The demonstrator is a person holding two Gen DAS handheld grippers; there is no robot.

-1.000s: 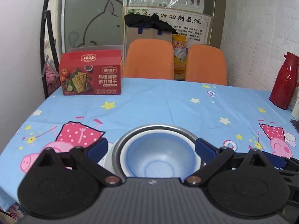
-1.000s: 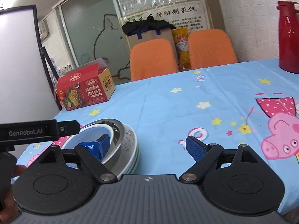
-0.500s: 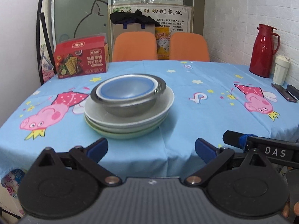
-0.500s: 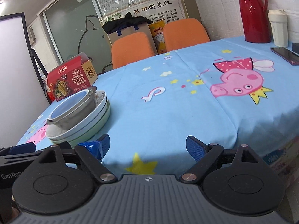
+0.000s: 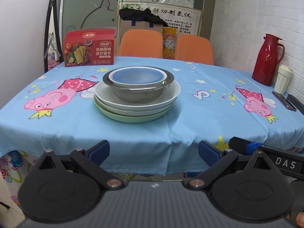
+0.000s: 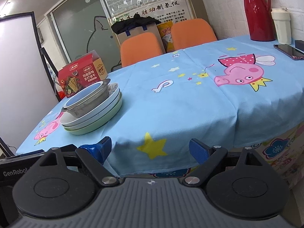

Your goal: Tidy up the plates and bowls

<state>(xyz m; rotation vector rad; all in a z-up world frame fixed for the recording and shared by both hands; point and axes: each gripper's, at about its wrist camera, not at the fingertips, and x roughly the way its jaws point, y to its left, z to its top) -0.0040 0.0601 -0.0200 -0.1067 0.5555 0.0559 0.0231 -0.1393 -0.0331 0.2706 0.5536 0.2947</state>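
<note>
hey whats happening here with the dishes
A person holds a hand-held gripper in each hand, both off the near edge of the table. The left hand-held gripper and right hand-held gripper are open and empty. On the blue tablecloth the dishes sit in one stack: a blue bowl nested in a metal bowl, on white plates over a green plate. Nothing is being touched.

One upright stack sits on the table (image 5: 190,112), toward its near-left part, short of the near edge: a pale green plate (image 5: 133,118) at the bottom, two white plates (image 5: 121,104) on it, then a steel bowl (image 5: 138,93) holding a blue-lined white bowl (image 5: 138,76)
</note>
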